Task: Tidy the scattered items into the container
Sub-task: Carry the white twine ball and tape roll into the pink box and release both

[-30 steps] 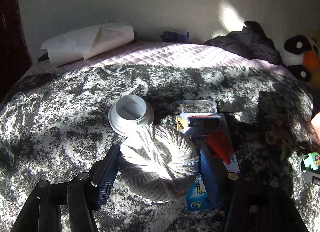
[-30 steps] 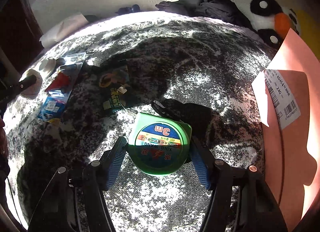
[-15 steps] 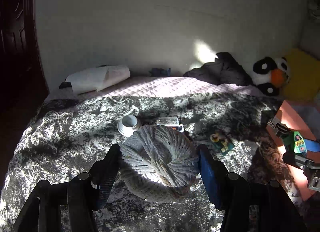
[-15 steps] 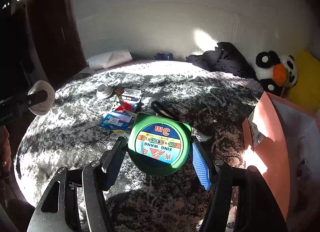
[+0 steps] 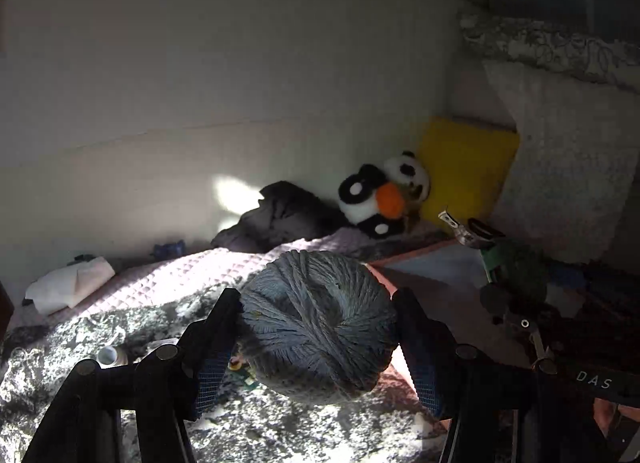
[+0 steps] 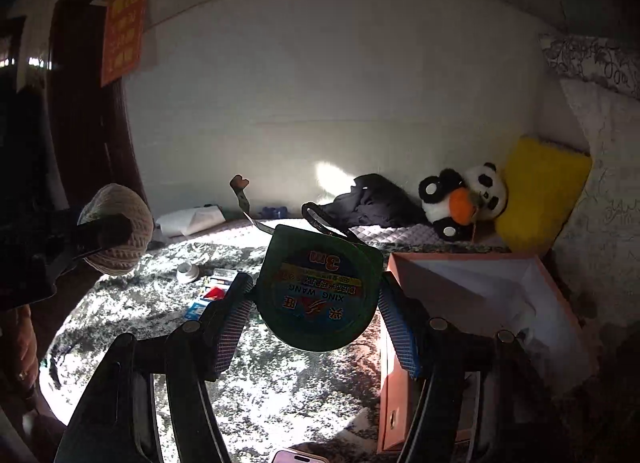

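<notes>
Left wrist view: left gripper clamped on a ball of grey-white yarn, both blue-padded fingers pressed into its sides, ball held in the air above the grey patterned bedspread. At 3 o'clock from the ball, the right gripper shows dimly with the green tape measure, its metal tape end sticking up toward 12 o'clock. Behind both, at 2 o'clock, the open pink box with a white inside. White plastic cap on the bedspread at 9 o'clock, low left. Plush penguin against the wall at 12 o'clock, yellow cushion just right of it, dark garment just left

Right wrist view: right gripper closed on the round green tape measure, label reads upside down "3m" and "XING WANG", black wrist strap looping off its top. Pink box lies at 3 o'clock, lid open, interior white; tape measure is beside it, not over the opening. Yarn ball in the left gripper at 9 o'clock. On the bedspread between 9 and 10 o'clock of the tape measure: white cap and a blister pack with red and blue print. Phone edge at 6 o'clock, bottom of frame
</notes>
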A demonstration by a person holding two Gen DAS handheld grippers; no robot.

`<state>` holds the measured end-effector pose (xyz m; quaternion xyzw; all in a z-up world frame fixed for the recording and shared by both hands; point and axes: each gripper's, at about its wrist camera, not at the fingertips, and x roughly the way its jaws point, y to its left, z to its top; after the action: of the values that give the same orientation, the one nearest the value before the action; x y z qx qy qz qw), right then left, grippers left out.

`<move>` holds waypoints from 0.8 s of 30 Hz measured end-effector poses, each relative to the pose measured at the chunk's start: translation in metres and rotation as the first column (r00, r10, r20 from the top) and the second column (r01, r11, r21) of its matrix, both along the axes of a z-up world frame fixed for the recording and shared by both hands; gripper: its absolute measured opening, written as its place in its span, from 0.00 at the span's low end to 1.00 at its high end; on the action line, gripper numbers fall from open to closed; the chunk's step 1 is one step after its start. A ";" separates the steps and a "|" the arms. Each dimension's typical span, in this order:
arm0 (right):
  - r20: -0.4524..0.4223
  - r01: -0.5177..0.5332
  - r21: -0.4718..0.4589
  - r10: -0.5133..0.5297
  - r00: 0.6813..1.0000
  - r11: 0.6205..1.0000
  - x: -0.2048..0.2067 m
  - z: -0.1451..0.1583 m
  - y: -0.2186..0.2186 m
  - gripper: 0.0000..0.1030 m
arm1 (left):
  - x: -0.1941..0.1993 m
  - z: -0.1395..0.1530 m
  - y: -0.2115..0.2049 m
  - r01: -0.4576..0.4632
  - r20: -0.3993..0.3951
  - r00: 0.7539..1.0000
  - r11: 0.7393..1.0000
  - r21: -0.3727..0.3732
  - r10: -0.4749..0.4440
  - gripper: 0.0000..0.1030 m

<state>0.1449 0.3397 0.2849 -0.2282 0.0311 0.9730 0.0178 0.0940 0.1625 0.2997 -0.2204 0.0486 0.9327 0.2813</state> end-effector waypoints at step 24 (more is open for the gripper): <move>0.158 0.421 -0.029 -0.411 0.898 0.907 0.003 -0.047 0.250 0.65 | -0.058 -0.068 0.282 0.247 0.156 0.961 0.963 -0.110 -0.228 0.68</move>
<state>0.1474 0.5902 0.2379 -0.2885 0.1081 0.9255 0.2204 0.0362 0.4441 0.2322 -0.2965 0.1144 0.8690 0.3793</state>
